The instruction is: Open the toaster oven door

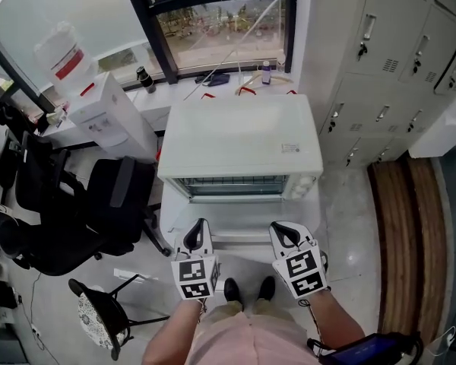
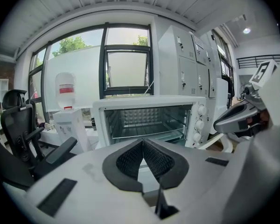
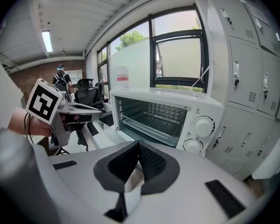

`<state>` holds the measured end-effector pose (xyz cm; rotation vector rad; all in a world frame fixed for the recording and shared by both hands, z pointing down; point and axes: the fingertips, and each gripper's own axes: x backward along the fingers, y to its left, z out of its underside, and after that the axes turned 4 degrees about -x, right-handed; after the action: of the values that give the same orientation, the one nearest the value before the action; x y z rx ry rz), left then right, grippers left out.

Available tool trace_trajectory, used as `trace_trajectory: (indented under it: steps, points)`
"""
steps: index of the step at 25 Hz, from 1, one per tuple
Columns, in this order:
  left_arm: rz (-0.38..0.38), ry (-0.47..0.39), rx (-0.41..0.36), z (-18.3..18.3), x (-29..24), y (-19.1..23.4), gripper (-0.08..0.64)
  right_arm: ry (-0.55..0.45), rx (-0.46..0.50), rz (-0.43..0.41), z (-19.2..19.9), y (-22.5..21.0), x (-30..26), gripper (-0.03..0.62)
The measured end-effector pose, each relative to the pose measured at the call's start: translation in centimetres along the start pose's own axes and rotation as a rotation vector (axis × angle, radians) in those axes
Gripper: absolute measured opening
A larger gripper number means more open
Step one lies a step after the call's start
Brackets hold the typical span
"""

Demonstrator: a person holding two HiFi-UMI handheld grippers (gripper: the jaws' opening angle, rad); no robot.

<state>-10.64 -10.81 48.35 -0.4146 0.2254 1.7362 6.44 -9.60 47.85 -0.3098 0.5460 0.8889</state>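
Observation:
A white toaster oven (image 1: 239,139) stands in front of me with its door (image 1: 239,233) folded down flat and the wire rack (image 2: 144,129) inside showing. Its knobs (image 3: 203,126) are on the right side of the front. My left gripper (image 1: 199,226) hovers over the door's near left part, jaws shut with nothing between them. Over the near right part my right gripper (image 1: 280,230) is also shut and empty. In the left gripper view the gripper's (image 2: 143,143) tips meet in front of the oven (image 2: 149,120). The right gripper view shows that gripper (image 3: 138,146) shut, with the oven (image 3: 168,115) beyond it.
A black office chair (image 1: 83,219) and a small stool (image 1: 99,318) stand to the left. A water dispenser (image 1: 110,120) is at the back left. Grey lockers (image 1: 395,67) line the right, with a wooden floor strip (image 1: 403,242) below them. Small bottles (image 1: 266,71) sit on the window sill.

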Motion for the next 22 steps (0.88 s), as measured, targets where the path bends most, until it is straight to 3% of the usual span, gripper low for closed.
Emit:
trace_trajectory:
  steps: [7, 22]
  points:
    - [0.036, -0.017, -0.027, -0.1, 0.1, -0.3, 0.014, -0.013, -0.017, 0.058, -0.1, 0.1, 0.1, 0.002]
    - [0.072, -0.012, -0.029, 1.0, 1.0, -0.8, 0.014, -0.015, -0.038, 0.102, 1.2, 0.8, 1.1, 0.002]
